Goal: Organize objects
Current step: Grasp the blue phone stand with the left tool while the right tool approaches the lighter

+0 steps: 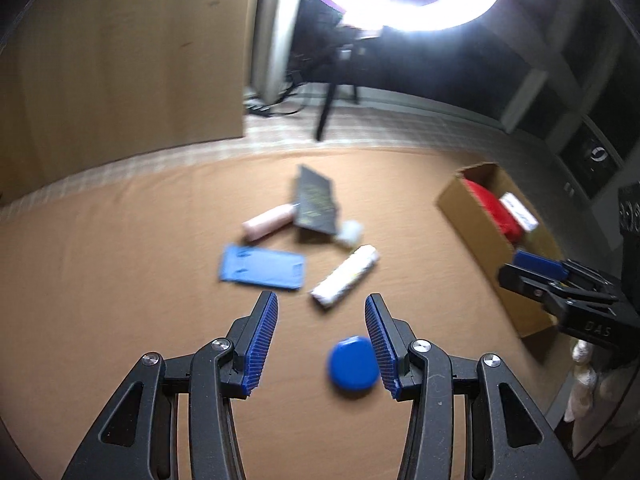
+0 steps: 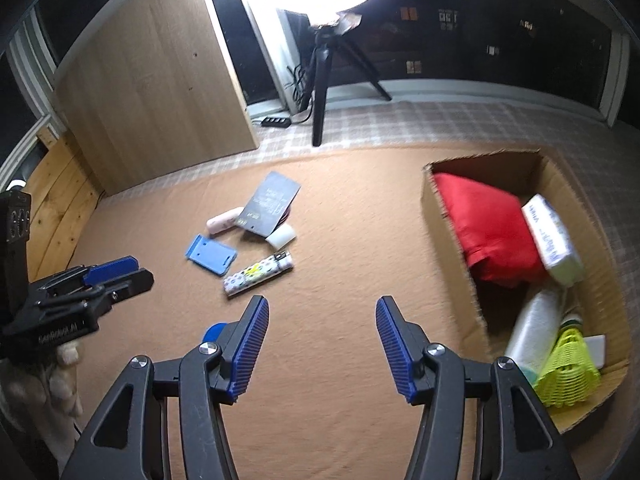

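Left claw (image 1: 320,308): jaws apart, empty, above the brown cloth (image 1: 120,280); blue cap (image 1: 354,364) lies just inside its right pad. Right claw (image 2: 322,312): jaws apart, empty, left of the box (image 2: 452,240). Lighter (image 2: 258,274) and blue card (image 2: 211,255) lie left of the box.

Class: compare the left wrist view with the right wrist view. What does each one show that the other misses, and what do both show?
Only the left wrist view shows the whole blue cap, lying by the open left gripper.

Only the right wrist view shows the yellow shuttlecock and clear bottle in the cardboard box.

Both show the blue card holder, patterned lighter, pink tube, dark packet and red pouch.
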Available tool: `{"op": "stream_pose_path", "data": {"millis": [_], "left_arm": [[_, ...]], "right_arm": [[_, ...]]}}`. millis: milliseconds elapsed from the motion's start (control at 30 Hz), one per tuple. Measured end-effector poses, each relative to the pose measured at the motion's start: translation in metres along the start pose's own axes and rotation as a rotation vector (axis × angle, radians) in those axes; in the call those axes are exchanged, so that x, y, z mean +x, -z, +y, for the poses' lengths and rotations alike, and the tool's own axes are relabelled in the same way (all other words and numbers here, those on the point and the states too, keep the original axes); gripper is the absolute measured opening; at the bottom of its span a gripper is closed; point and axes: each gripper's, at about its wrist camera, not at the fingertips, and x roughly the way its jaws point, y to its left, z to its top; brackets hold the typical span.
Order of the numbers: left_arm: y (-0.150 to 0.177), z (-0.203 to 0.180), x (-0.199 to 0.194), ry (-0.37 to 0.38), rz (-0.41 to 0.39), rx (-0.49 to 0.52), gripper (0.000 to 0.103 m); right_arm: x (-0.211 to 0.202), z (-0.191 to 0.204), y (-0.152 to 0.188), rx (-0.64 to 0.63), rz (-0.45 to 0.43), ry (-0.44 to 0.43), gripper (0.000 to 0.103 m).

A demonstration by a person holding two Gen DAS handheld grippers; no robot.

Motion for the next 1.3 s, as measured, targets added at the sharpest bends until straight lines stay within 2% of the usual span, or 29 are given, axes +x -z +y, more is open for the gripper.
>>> {"op": "stream_pose_path", "data": {"millis": [167,333,600,767,867,1100,1300], "left_arm": [[0.004,0.031,0.006,-0.019,0.021,-0.032,0.049],[-0.001,0.046,0.025,-0.011,0.059,-0.047,0.049],[-0.021,0.046,0.066,-0.022,0.097,-0.039,0.049],[-0.034,0.035,0.09,-0.014,0.118,-0.001,0.049],[-0.044,0.035,0.102,-0.002,0.124,-0.009,0.049],[-0.056,0.036,0.126,-0.037,0.16,0.004,0.035],[-0.06,0.038,0.136,-0.059,0.179,0.015,0.033]], "right_arm": [[0.016,0.014,-0.001,-0.027,0.027,0.002,0.052],[0.034,0.027,-0.009,-0.068,0.057,-0.014,0.052],[0.079,0.042,-0.027,-0.097,0.142,-0.063,0.052],[0.107,0.041,-0.039,-0.065,0.198,-0.141,0.052],[0.119,0.042,-0.045,-0.072,0.214,-0.137,0.049],[0.138,0.041,-0.058,-0.114,0.248,-0.111,0.042],[0.154,0.047,-0.063,-0.158,0.285,-0.102,0.042]]}}
